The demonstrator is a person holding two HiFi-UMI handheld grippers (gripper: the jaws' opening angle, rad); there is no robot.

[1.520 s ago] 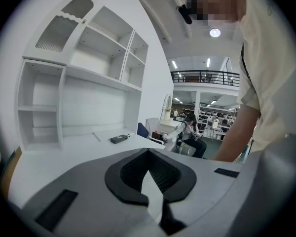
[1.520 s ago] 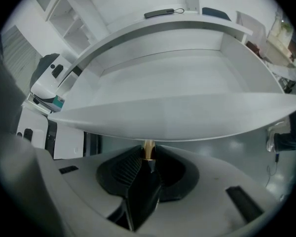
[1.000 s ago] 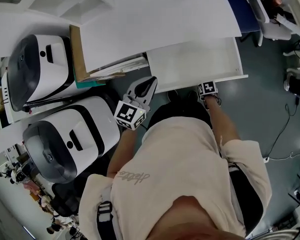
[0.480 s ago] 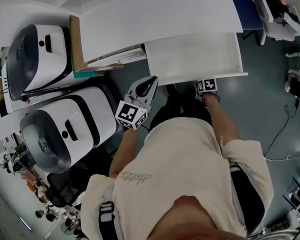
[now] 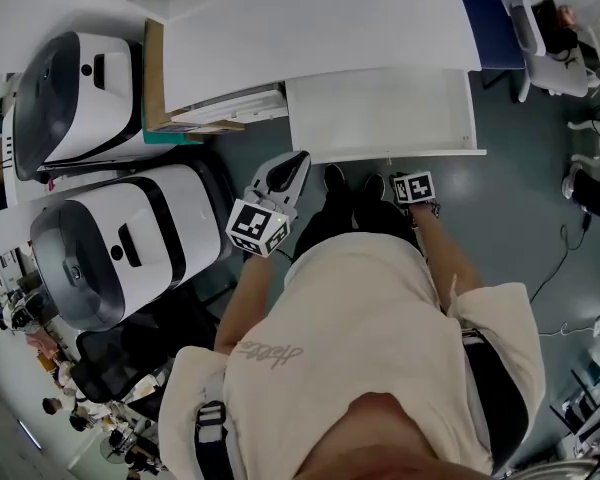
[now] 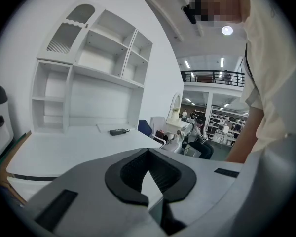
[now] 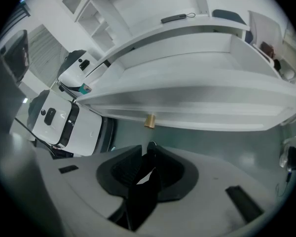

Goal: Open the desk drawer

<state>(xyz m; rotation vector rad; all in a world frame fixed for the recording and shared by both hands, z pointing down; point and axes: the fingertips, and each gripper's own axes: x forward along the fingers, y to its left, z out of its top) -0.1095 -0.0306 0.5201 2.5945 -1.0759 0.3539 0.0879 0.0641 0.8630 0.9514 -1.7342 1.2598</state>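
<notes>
The white desk drawer (image 5: 380,108) stands pulled out from under the desk top (image 5: 310,28), and its tray is bare. In the right gripper view the drawer front (image 7: 197,117) spans the frame, with a small brass knob (image 7: 149,121) hanging under it. My right gripper (image 7: 150,147) is shut on nothing, a short gap below the knob. From the head view only the right gripper's marker cube (image 5: 413,187) shows, just in front of the drawer's edge. My left gripper (image 5: 295,163) is shut and empty, held left of the drawer, pointing up at the desk.
Two large white-and-black machines (image 5: 80,98) (image 5: 120,248) stand at the left. A cardboard sheet and stacked papers (image 5: 215,113) sit under the desk's left part. A dark handset (image 6: 119,131) lies on the desk top. Office chairs (image 5: 550,28) stand at the right. Shelves (image 6: 89,73) rise behind the desk.
My right gripper has drawn back a little from the drawer front, leaving a gap. The drawer stays out. The left gripper has hardly moved.
</notes>
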